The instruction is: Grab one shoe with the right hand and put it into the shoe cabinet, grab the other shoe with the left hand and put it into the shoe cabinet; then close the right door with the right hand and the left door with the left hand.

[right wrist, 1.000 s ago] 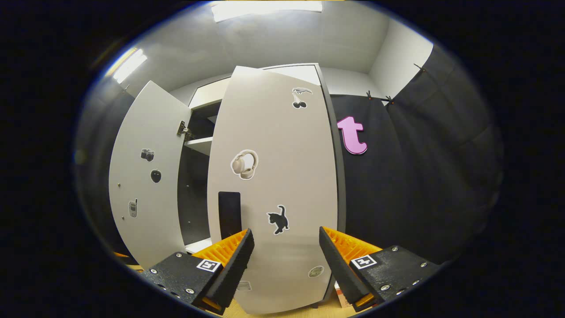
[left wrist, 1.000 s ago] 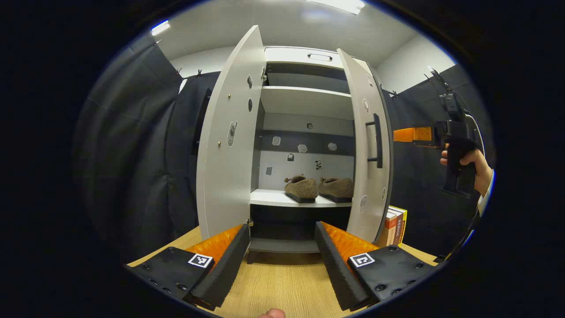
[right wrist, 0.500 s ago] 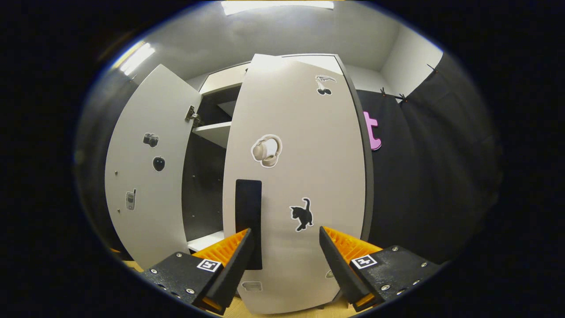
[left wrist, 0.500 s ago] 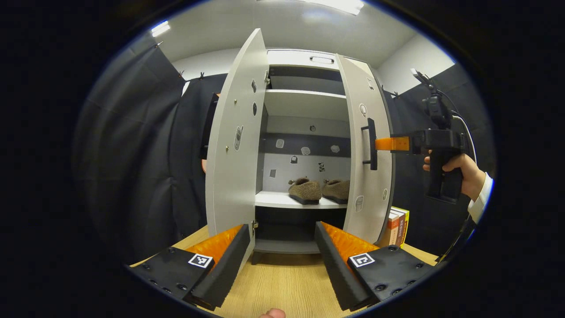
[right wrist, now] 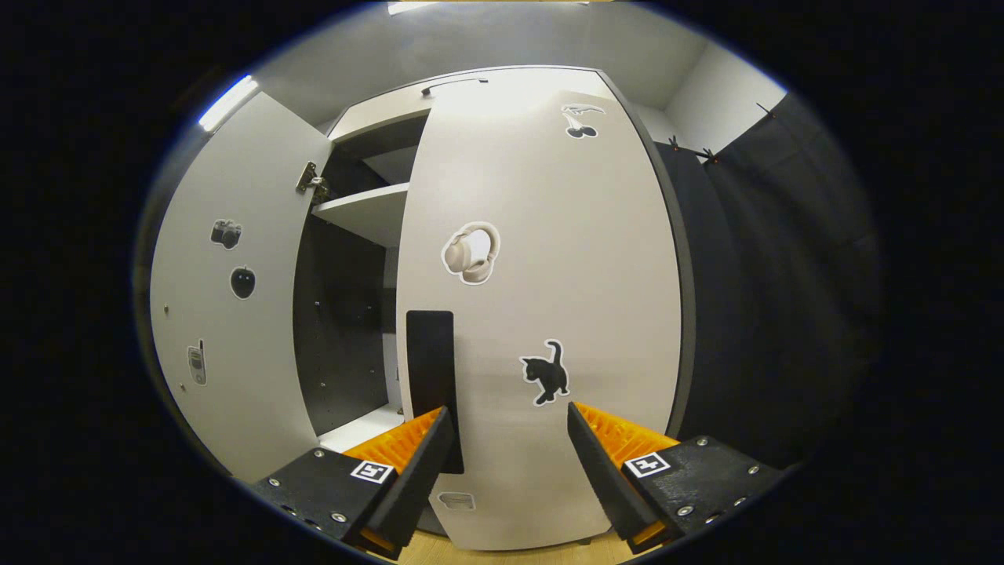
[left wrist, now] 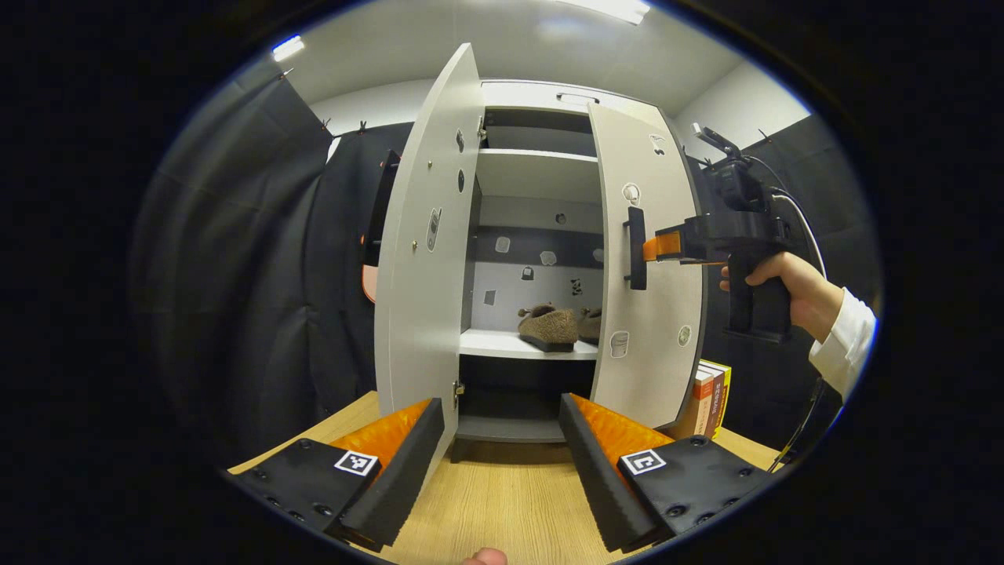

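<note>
In the left gripper view my left claw hangs spread wide above the wooden tabletop, pinching nothing, aimed at the shoe cabinet at 12 o'clock. The left door stands wide open at 11 o'clock, its inner face toward me. Between the doors, two brown fuzzy shoes sit side by side on the lower shelf; the right-hand shoe is partly hidden behind the right door.

At 2 o'clock in that view my right hand, in a white sleeve, holds the right claw level against the outer face of the right door, its fingers just beside the dark handle. The right door is angled partway toward closed. A few books stand upright on the tabletop just right of the cabinet's foot.

In the right gripper view my right claw is spread apart, nothing between its fingers. The right door's outer face is close ahead, with a headphone sticker at 12 o'clock and a cat sticker just above my right finger. The dark handle runs down behind my left fingertip; it looks as if it touches, though I cannot be sure. At 10 o'clock the left door hangs open.
</note>
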